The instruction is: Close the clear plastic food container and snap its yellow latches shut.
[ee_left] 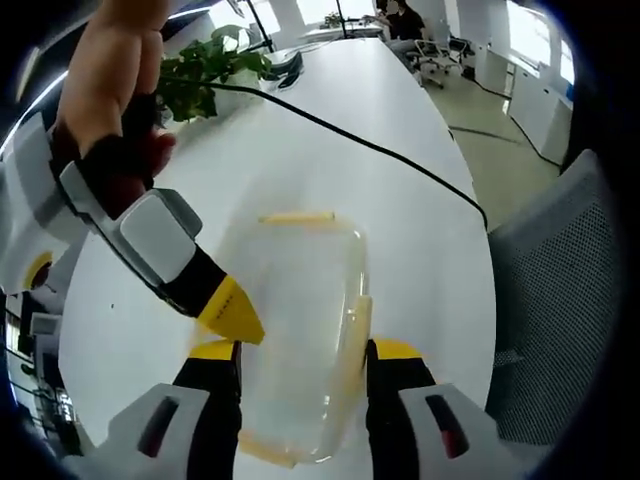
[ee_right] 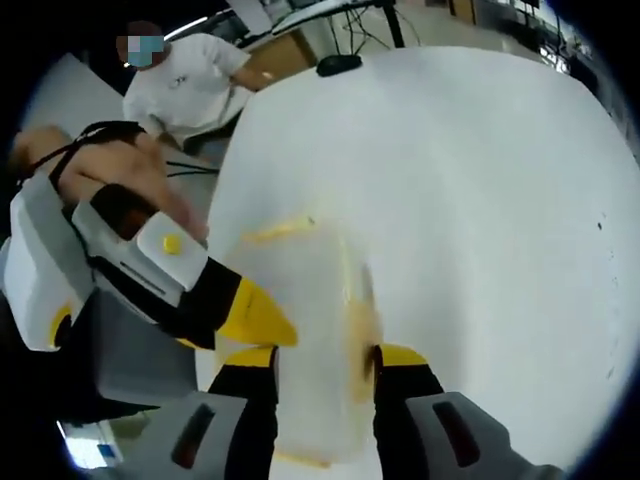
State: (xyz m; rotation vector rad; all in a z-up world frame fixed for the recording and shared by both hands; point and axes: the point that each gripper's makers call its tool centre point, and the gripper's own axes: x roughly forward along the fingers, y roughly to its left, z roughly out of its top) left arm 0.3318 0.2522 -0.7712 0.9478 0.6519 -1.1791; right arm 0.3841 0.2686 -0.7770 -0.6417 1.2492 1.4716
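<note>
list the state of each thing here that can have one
clear container: lid down, lying flat on the white table
far yellow latch: lying level with the lid; snapped or not, cannot tell
left gripper: open, jaws astride the container
right gripper: open, jaws astride the container

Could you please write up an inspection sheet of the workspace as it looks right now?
Surface: white table, long, rounded end.
Job's things: clear plastic food container flat on the table, lid on; yellow latches visible at its edges; whether snapped cannot be told.
Clutter: green plant at the far end.
Grippers: left tongs open, jaws either side of the container; right tongs open, also straddling it; each reaches into the other's view.
Cables: black cable crossing the table.
Surroundings: grey mesh chair beside the table; person in white shirt nearby.
</note>
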